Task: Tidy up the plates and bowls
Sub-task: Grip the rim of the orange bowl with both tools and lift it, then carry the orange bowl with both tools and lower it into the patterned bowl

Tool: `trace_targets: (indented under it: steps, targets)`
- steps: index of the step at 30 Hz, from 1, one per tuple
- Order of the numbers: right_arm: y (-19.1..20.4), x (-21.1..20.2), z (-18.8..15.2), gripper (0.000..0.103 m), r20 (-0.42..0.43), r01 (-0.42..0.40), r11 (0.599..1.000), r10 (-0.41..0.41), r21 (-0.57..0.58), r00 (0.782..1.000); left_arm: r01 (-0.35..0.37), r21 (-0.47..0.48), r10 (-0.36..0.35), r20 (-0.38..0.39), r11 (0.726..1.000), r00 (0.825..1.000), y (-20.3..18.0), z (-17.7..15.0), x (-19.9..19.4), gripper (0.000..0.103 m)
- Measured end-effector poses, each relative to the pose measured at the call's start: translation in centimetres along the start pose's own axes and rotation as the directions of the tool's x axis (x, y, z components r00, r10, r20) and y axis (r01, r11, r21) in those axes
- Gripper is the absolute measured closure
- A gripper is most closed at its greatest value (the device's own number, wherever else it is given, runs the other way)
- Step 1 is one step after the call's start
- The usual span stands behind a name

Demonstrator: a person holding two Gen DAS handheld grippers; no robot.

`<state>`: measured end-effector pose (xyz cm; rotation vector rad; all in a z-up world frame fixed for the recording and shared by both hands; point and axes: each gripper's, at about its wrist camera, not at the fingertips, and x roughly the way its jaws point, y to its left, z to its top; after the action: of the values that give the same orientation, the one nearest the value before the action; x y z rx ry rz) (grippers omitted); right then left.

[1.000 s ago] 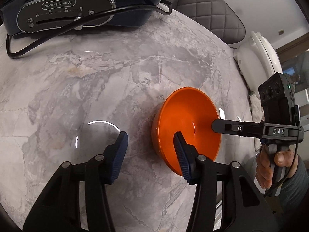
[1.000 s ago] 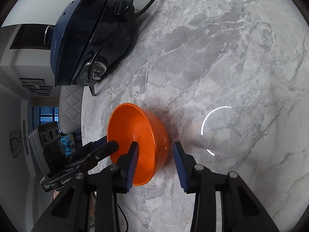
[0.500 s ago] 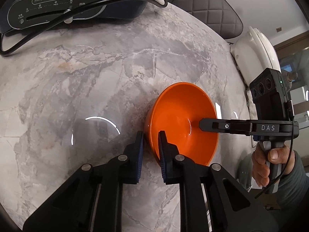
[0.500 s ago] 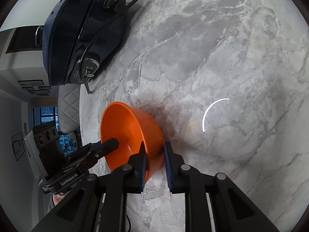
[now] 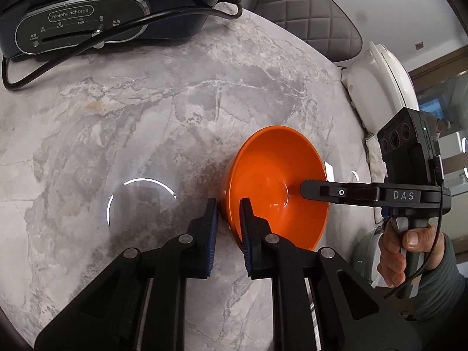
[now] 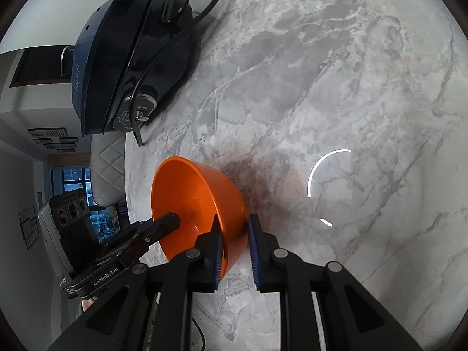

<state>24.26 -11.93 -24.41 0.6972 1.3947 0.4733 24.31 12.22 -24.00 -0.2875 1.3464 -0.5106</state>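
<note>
An orange bowl (image 5: 275,181) sits upright on the grey marble table (image 5: 146,111). My left gripper (image 5: 228,213) is shut on the bowl's near rim, one finger inside and one outside. My right gripper (image 6: 234,231) is shut on the opposite rim of the same bowl (image 6: 193,201). Each gripper shows in the other's view: the right one (image 5: 304,188) reaches into the bowl from the right, the left one (image 6: 172,219) from the left. No plates are in view.
A dark blue Morphy Richards cooker (image 5: 87,17) with a black cord (image 5: 44,67) stands at the table's far side. A grey quilted chair (image 5: 316,20) and a white appliance (image 5: 383,84) stand beyond the table's right edge.
Both grippers were open around the bowl's rim a second ago and have closed onto it. The bowl has stayed about where it was on the table.
</note>
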Motion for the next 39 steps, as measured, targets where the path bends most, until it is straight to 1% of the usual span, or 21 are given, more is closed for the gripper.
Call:
trace_targets:
  steps: [4,8,11,16,20,23,26,30,34,39]
  targets:
    - [0.2,-2.3,-1.2,0.085,0.039,0.004,1.0,-0.004,0.001,0.999,0.015,0.025,-0.015,0.011,1.0,1.0,-2.1,-0.4,-1.3,0.09]
    - [0.6,-5.5,-3.3,0.084,0.096,0.013,1.0,-0.013,0.001,0.995,0.03,0.086,-0.031,0.015,0.996,0.999,-5.6,-1.5,-2.7,0.09]
    - [0.1,-8.3,-5.7,0.085,0.142,0.016,1.0,-0.018,0.02,0.99,0.053,0.135,-0.055,0.011,0.989,0.998,-8.5,-2.9,-3.4,0.09]
    - [-1.3,-13.0,-10.4,0.084,0.222,0.011,0.997,-0.027,0.072,0.975,0.1,0.205,-0.098,-0.018,0.974,0.995,-13.4,-5.9,-4.1,0.089]
    - [-3.2,-16.1,-14.3,0.085,0.275,0.001,0.992,-0.036,0.127,0.961,0.131,0.26,-0.121,-0.054,0.957,0.991,-17.7,-8.8,-3.9,0.089]
    - [-5.0,-18.0,-17.1,0.085,0.3,-0.002,0.988,-0.045,0.156,0.953,0.152,0.276,-0.14,-0.062,0.949,0.988,-20.7,-11.0,-3.7,0.089]
    - [-6.7,-19.6,-19.3,0.085,0.304,0.011,0.986,-0.061,0.165,0.951,0.156,0.282,-0.144,-0.065,0.947,0.988,-23.9,-13.1,-3.1,0.089]
    - [-9.4,-21.6,-21.1,0.085,0.288,0.046,0.986,-0.091,0.16,0.953,0.145,0.253,-0.132,-0.068,0.957,0.989,-27.4,-15.2,-0.9,0.089]
    - [-12.8,-23.3,-21.6,0.085,0.259,0.053,0.987,-0.091,0.149,0.962,0.111,0.209,-0.098,-0.069,0.972,0.993,-30.5,-17.0,1.9,0.089]
    - [-16.7,-24.8,-20.7,0.085,0.211,0.084,0.988,-0.11,0.13,0.971,0.048,0.175,-0.032,-0.094,0.983,0.995,-33.6,-18.4,6.0,0.089]
